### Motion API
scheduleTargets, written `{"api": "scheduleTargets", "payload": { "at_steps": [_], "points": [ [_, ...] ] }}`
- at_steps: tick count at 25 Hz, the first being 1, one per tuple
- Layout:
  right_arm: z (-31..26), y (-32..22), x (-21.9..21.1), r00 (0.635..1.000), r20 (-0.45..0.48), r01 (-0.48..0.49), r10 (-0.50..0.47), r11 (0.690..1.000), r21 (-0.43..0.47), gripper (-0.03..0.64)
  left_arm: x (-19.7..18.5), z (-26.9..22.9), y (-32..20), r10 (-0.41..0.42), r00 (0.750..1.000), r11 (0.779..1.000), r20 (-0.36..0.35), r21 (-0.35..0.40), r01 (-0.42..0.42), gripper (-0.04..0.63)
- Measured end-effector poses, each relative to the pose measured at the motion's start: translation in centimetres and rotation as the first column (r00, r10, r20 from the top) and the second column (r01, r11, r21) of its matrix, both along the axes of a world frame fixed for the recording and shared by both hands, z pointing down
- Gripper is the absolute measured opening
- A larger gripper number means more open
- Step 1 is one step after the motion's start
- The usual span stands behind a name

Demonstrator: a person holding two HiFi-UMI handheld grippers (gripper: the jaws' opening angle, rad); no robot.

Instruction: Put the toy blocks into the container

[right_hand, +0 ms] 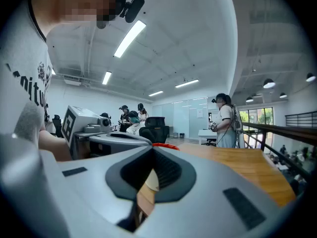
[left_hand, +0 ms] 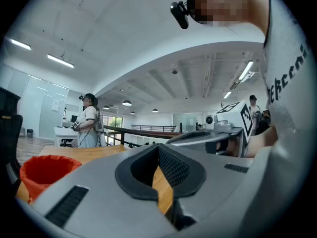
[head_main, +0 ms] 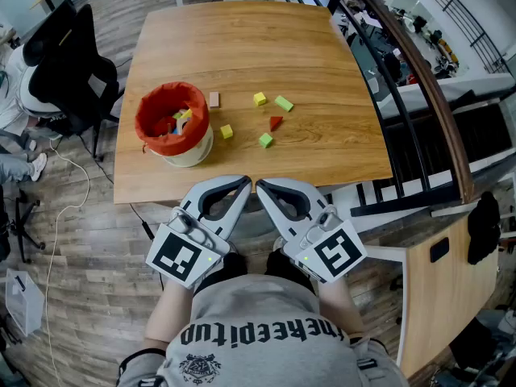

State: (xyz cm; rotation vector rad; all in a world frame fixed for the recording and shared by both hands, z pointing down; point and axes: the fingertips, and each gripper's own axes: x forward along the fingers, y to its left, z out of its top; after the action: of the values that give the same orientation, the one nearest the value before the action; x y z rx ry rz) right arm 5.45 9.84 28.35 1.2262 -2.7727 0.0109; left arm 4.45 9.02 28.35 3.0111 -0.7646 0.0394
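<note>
A: Where do the toy blocks stand?

B: 6 lie loose on the pale wooden worktop (head_main: 339, 71); a few coloured ones already sit inside the cream tub lined with a red bag (head_main: 173, 123), at the worktop's left side.

A: And the grippers?

B: Both hang level just off the near edge, tips close to each other; the left gripper (head_main: 245, 183) has its fingers (left_hand: 173, 168) closed tip to tip on nothing, with only wood showing through the hollow behind the tips; the right gripper (head_main: 260, 186) is the same, pressed together and empty.

A: Which block comes first?

B: I'd judge the small green cube (head_main: 265, 140); it lies straight ahead of the right gripper, a touch to its right, and nearer than any other; the small yellow cube (head_main: 226, 131) lies ahead of the left gripper, just beside the tub.

A: Any long axis to mind?

B: Not for the cubes; only the green oblong block (head_main: 283, 103), farther back, lies slanted; either way the fingers must part before a reach.
</note>
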Motion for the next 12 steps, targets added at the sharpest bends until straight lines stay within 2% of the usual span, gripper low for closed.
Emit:
{"api": "scheduleTargets", "payload": {
  "at_steps": [12],
  "points": [
    [0.5,-0.5,-2.1,0.999,-0.018,-0.047,0.047,0.999,-0.008,0.011,-1.9,0.4,-0.6,0.048,0.999,0.999,-0.013,-0.015,-0.048,0.015]
  ]
}}
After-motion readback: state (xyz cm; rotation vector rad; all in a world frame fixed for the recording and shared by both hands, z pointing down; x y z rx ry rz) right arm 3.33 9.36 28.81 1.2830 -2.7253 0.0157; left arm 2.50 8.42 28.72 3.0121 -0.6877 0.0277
